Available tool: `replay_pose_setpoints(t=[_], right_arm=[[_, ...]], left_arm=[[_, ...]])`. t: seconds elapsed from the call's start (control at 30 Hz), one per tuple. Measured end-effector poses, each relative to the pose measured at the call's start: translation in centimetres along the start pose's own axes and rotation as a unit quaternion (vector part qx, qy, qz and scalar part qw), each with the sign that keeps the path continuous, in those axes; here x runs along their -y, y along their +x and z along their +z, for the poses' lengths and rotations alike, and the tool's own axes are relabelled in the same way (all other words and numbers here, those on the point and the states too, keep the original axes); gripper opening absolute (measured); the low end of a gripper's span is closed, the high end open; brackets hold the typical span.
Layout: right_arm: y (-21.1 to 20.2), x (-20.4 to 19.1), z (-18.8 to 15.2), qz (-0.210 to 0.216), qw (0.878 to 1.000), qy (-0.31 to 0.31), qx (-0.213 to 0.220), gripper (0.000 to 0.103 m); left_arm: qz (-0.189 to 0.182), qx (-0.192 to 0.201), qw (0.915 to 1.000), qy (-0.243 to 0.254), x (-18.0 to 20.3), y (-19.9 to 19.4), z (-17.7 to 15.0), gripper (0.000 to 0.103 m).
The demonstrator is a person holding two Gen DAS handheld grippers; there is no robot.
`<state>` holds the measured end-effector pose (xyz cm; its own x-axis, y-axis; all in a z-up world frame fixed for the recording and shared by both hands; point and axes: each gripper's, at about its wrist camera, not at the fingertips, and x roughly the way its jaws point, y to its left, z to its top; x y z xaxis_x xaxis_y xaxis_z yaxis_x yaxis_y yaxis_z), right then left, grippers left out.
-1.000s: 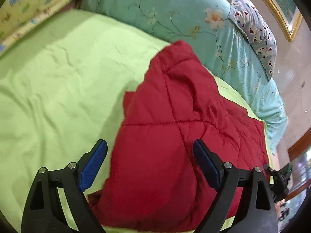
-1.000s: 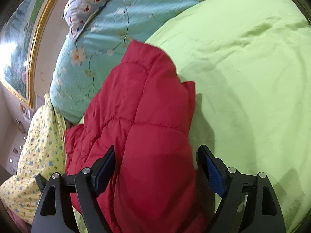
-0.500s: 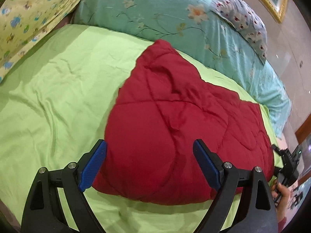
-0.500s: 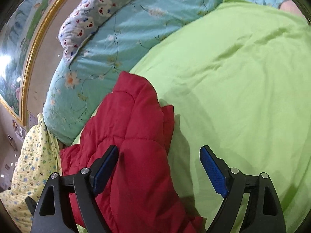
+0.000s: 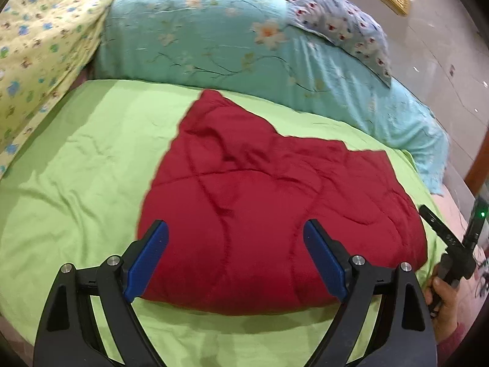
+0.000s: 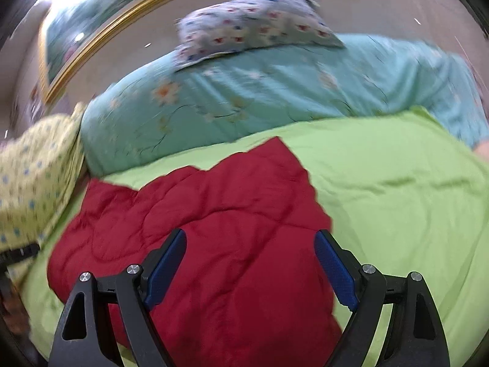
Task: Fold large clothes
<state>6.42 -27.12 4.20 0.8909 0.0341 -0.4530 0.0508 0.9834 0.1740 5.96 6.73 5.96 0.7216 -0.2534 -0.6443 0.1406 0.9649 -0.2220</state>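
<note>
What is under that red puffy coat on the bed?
The red coat lies on a lime green sheet, which shows all around it. Whatever sits directly beneath the coat is covered. Behind it lies a teal floral quilt with a small pillow on top.

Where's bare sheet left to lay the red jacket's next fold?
Bare green sheet lies left of the red jacket, up to the yellow bedding; a narrow strip runs along its near edge. The far side is crowded by the teal quilt and the pillow.
</note>
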Motion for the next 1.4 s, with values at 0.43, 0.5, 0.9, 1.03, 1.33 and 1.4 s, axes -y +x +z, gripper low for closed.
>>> replay_pose_setpoints(t=[0.43,0.5,0.9,1.03,1.33,1.4], right_arm=[[1.1,-5.1,-0.8,0.019,0.996,-0.087,-0.031,0.087],[1.3,-5.5,-0.8,0.028,0.995,-0.089,-0.042,0.087],[5.1,-6.1,-0.5,0.018,0.986,-0.077,-0.15,0.087],[6.1,-6.1,-0.1,0.013,0.982,-0.075,-0.172,0.09],[9.4,-5.1,2.0,0.013,0.977,-0.053,-0.206,0.093],[10.6,-4.7,2.7,0.008,0.976,-0.049,-0.213,0.092]], left_arm=[[-0.022,-0.027,0.9986,0.04,3.3,2.1,-1.0,0.091],[-0.024,-0.033,0.9983,0.042,3.3,2.7,-1.2,0.091],[-0.003,-0.053,0.9968,0.059,3.0,5.9,-0.2,0.091],[-0.002,-0.06,0.9964,0.06,2.6,6.8,0.2,0.091],[0.027,-0.084,0.9938,0.068,1.9,10.3,3.5,0.091],[0.039,-0.089,0.9927,0.072,2.0,11.3,4.5,0.091]])
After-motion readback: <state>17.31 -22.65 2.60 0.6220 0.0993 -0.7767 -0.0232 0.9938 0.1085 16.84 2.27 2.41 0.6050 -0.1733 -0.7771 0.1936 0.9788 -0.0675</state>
